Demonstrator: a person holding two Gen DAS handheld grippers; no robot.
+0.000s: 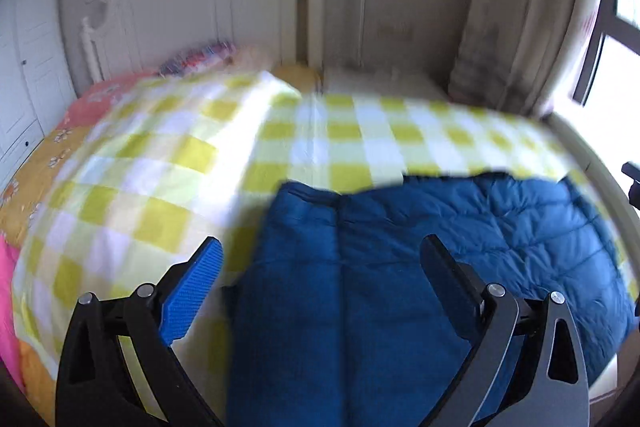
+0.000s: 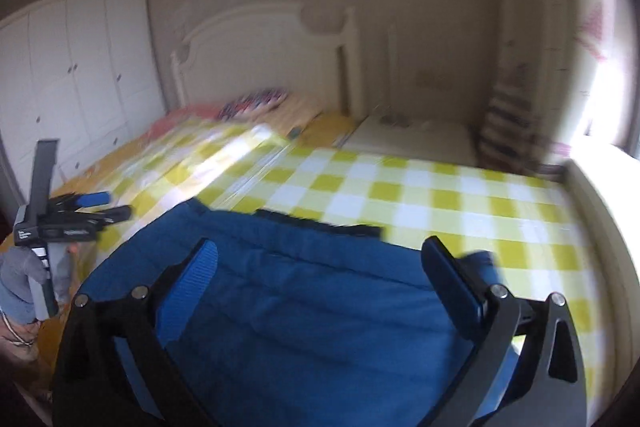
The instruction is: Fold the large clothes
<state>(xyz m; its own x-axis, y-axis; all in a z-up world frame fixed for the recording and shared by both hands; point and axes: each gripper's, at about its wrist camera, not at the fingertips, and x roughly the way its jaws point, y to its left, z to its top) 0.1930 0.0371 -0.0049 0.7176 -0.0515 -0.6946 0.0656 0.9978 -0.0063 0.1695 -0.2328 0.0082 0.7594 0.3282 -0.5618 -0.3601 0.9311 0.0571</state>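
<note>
No legible text, number or brand is shown. Small white lettering is seen on the black body of the left gripper (image 2: 105, 205), blurred beyond reading.

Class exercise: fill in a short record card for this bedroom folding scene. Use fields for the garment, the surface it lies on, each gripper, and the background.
Garment: blue padded jacket, lying on the bed, black trim along one edge
Surface: yellow and white checked cover
Left gripper: open, nothing held
Right gripper: open, nothing held
Background: white headboard, white wardrobe, bright window
</note>
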